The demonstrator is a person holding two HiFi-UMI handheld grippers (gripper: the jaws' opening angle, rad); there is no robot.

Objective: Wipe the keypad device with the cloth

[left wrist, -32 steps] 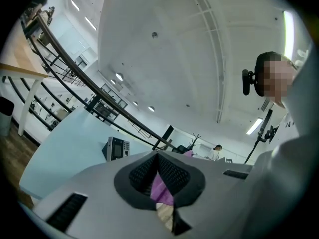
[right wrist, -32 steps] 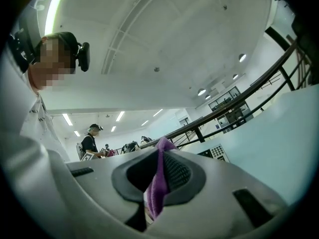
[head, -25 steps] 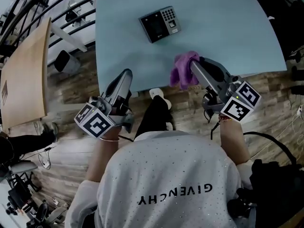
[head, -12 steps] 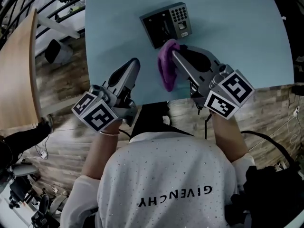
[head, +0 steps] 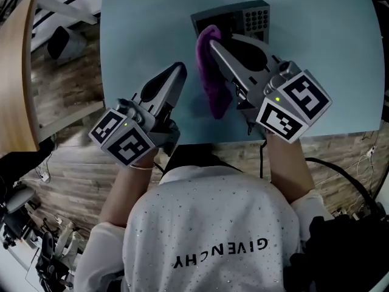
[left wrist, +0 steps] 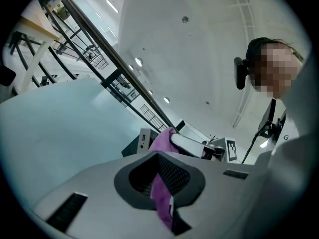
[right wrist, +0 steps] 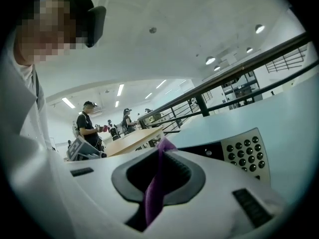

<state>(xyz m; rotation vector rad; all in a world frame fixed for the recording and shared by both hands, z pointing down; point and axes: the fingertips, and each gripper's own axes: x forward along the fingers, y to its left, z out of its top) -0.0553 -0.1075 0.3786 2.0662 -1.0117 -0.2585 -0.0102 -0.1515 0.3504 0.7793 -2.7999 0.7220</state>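
A pale blue worktop (head: 140, 35) carries a dark grey keypad device with a block of round buttons (head: 250, 16) at its far edge, about the middle. The right tool (head: 214, 46) reaches from the near right towards the device, its jaws pinched together on a fuzzy purple cloth (head: 213, 87). A thin strip of the cloth runs between the jaws in the right gripper view. The rest hangs in a long fold down the tool's left side, towards the near edge of the worktop. In the head view the cloth's far end overlaps the near left part of the device's dark face; whether it presses on it cannot be made out. The button block stays uncovered, just right of the tool's tip.

The left tool (head: 180, 70) hovers over the near part of the worktop, left of the cloth and apart from it. Its jaws are drawn close with nothing gripped, and the cloth's purple shows through the thin slit between them.

A pale wooden tabletop (head: 15, 84) stands off to the far left.
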